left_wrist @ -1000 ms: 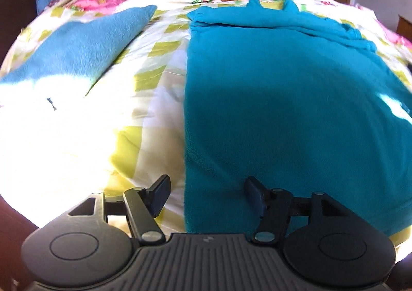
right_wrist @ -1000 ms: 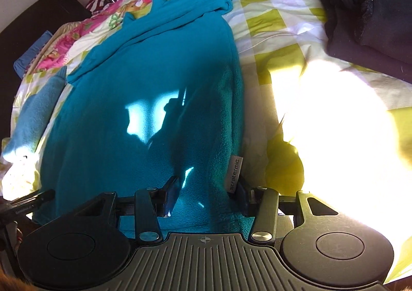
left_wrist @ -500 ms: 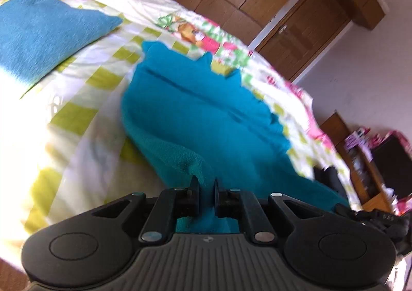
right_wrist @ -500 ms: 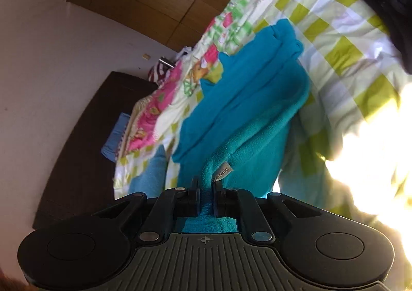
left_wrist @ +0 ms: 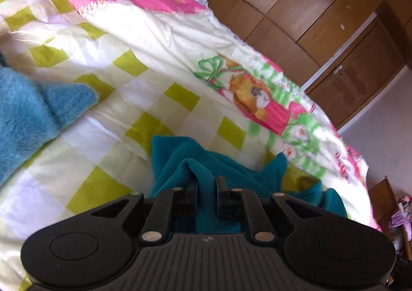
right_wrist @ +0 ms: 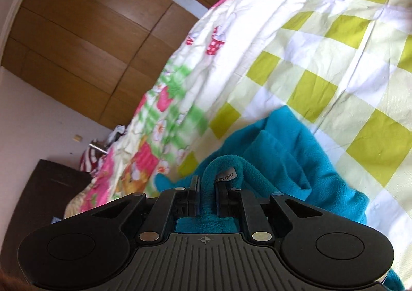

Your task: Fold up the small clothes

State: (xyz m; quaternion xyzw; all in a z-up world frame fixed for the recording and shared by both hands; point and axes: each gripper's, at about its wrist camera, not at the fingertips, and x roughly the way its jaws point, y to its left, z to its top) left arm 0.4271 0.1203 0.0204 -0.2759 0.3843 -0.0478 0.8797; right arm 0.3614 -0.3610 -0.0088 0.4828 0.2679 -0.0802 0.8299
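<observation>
left wrist view: the left gripper (left_wrist: 206,185) sits at lower centre of the frame, its fingers (left_wrist: 221,188) drawn narrow and clamped on a raised fold of the teal fleece garment (left_wrist: 180,159). the cloth bunches upward between the fingers and spreads toward lower right of the frame, where a pointed corner of it stands out against the bedspread (left_wrist: 144,64). the bedspread is white with yellow-green squares; a cartoon print in pink, green and orange runs along its far edge at centre right. a light blue fleece item (left_wrist: 28,116) lies on the bed at centre left of the frame, apart from the teal garment. brown wooden wardrobe doors (left_wrist: 309,8) fill the upper right of the frame.

right wrist view: the right gripper (right_wrist: 206,188) sits at lower centre of the frame, fingers (right_wrist: 195,188) narrow and holding a rolled edge of the same teal fleece garment (right_wrist: 283,157). a small grey label (right_wrist: 226,175) on the cloth shows just above the fingers; its lettering is partly readable. the garment trails to the lower right of the frame, resting on the checked bedspread (right_wrist: 322,46). wooden wardrobe doors (right_wrist: 77,33) occupy the upper left of the frame, and a dark piece of furniture (right_wrist: 46,188) stands at lower left.
</observation>
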